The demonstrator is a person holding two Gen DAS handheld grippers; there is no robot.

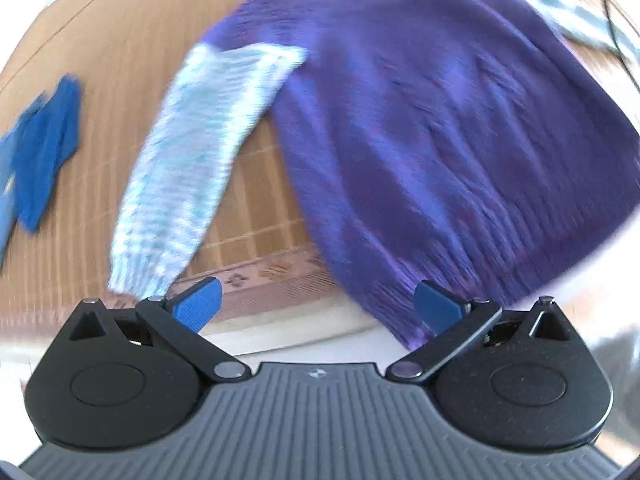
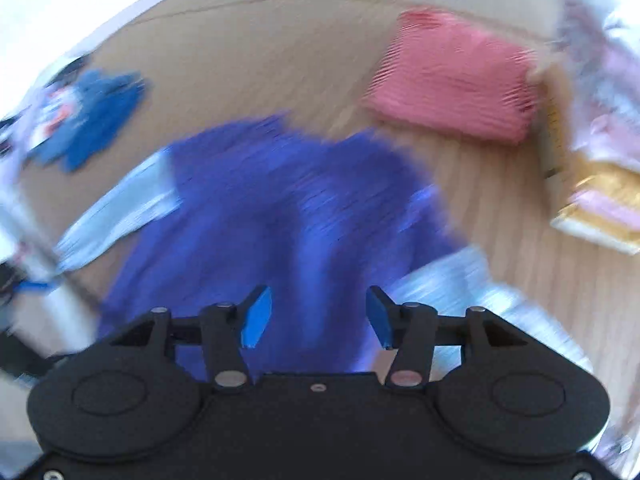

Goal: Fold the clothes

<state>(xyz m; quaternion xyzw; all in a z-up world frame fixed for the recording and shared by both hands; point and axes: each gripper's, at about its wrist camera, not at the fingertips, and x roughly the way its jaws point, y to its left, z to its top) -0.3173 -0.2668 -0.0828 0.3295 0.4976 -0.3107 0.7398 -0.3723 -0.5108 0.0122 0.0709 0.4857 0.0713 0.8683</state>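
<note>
Purple ribbed-knit sweater with pale blue sleeves [image 1: 420, 120] lies spread flat on the woven bamboo mat [image 1: 120, 40]. Left gripper [image 1: 316, 308] and right gripper [image 2: 318, 316] both hang above it, jaws apart, empty. A hurried grab could bunch the loose knit, skewing the fold.

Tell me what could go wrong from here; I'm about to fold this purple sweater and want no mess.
1. The sweater's hem hangs past the mat's front edge, so a tug could slide it off.
2. The pale sleeve lies splayed out and may bunch up.
3. The pink garment lies close behind and could get dragged.
</note>
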